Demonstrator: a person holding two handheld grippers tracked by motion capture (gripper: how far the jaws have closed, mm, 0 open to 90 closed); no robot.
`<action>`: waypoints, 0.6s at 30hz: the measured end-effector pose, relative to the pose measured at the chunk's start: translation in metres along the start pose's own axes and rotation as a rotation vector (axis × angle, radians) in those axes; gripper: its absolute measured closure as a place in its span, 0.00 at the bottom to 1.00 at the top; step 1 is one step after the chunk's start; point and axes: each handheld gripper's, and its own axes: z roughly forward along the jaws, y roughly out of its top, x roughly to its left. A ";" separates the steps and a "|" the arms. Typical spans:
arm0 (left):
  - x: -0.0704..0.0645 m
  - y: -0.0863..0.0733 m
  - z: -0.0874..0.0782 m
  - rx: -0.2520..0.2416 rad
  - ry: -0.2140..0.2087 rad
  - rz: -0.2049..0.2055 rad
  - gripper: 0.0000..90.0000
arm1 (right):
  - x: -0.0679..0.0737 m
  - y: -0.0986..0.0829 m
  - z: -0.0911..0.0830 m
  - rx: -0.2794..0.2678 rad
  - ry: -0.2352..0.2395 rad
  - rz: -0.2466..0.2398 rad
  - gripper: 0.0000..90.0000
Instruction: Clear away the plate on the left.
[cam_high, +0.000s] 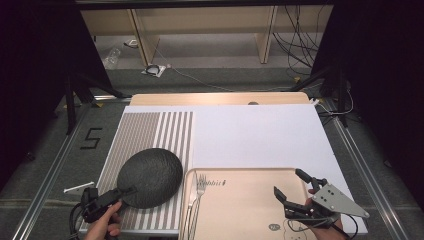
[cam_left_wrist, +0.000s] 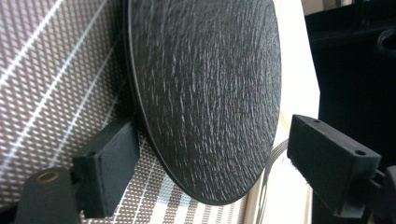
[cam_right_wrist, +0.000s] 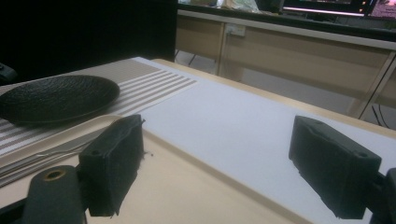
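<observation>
The left gripper (cam_high: 119, 194) sits at the near left of the table, its jaws reaching the near rim of the black plate (cam_high: 149, 177). In the left gripper view the plate (cam_left_wrist: 205, 93) stands between the two jaws: one jaw lies against the plate's underside edge, while the other stands well off from its top face, so the jaws are apart and not clamped. Whether the near jaw truly touches the rim is hard to tell at this angle. The plate rests on the striped mat (cam_high: 150, 131), on the mat's near right part, just beside the tray (cam_high: 250, 200).

The right gripper (cam_high: 289, 188) hovers over the tray's right part, with its jaws wide apart and nothing between them. In the right gripper view the bare tray (cam_right_wrist: 196, 186) and the white sheet (cam_right_wrist: 243, 126) show through the gap, with the plate (cam_right_wrist: 58, 98) farther off to the left.

A fork (cam_high: 199, 187) lies along the tray's left edge, tines pointing away from the person, near the plate but apart from it. The white sheet (cam_high: 260, 135) lies beneath the mat and the tray.
</observation>
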 end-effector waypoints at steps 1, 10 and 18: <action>0.000 -0.001 0.001 -0.003 -0.010 -0.018 0.21 | 0.000 0.000 0.000 -0.002 -0.001 -0.001 0.21; 0.004 -0.010 0.006 -0.063 -0.042 -0.123 0.28 | 0.000 0.000 0.001 -0.001 0.000 0.000 0.21; 0.010 -0.014 0.007 -0.106 -0.040 -0.200 0.41 | 0.000 -0.001 0.002 -0.001 0.004 0.001 0.21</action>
